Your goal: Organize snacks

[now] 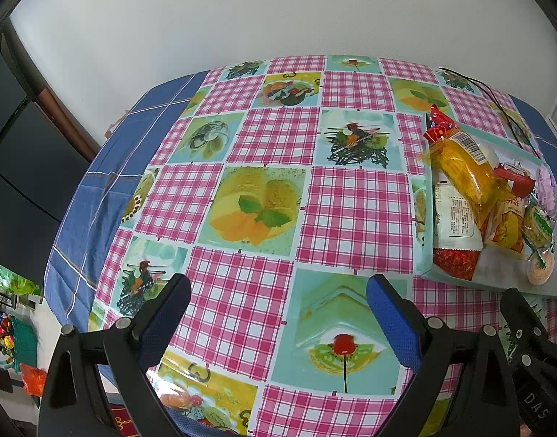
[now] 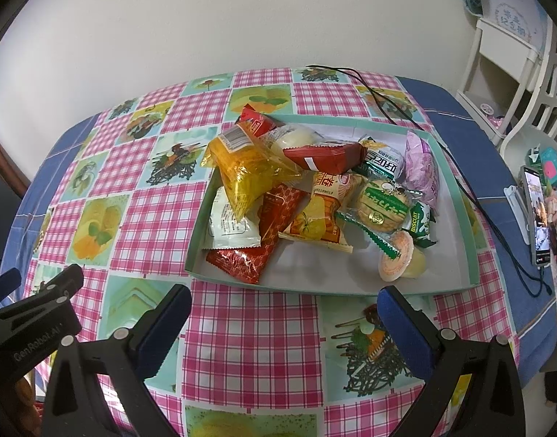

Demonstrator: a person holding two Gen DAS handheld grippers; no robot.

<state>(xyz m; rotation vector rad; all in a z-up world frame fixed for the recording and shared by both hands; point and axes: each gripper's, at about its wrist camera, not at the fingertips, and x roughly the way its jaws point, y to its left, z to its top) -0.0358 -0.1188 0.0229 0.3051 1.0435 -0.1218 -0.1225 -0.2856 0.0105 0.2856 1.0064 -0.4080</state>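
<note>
A shallow teal-rimmed tray (image 2: 457, 196) sits on the table and holds several wrapped snacks: a yellow packet (image 2: 247, 171), a red packet (image 2: 322, 156), a round green biscuit pack (image 2: 384, 205), a jelly cup (image 2: 398, 260) and a pink packet (image 2: 422, 169). My right gripper (image 2: 283, 307) is open and empty, just in front of the tray's near edge. My left gripper (image 1: 278, 296) is open and empty over the bare tablecloth, left of the tray (image 1: 429, 196). The yellow packet (image 1: 464, 165) shows there too.
The table has a pink-check fruit-print cloth (image 1: 271, 189) over blue fabric. A black cable (image 2: 387, 102) runs behind and to the right of the tray. A phone on a stand (image 2: 537, 215) is at the right edge. A white shelf (image 2: 511, 62) stands beyond.
</note>
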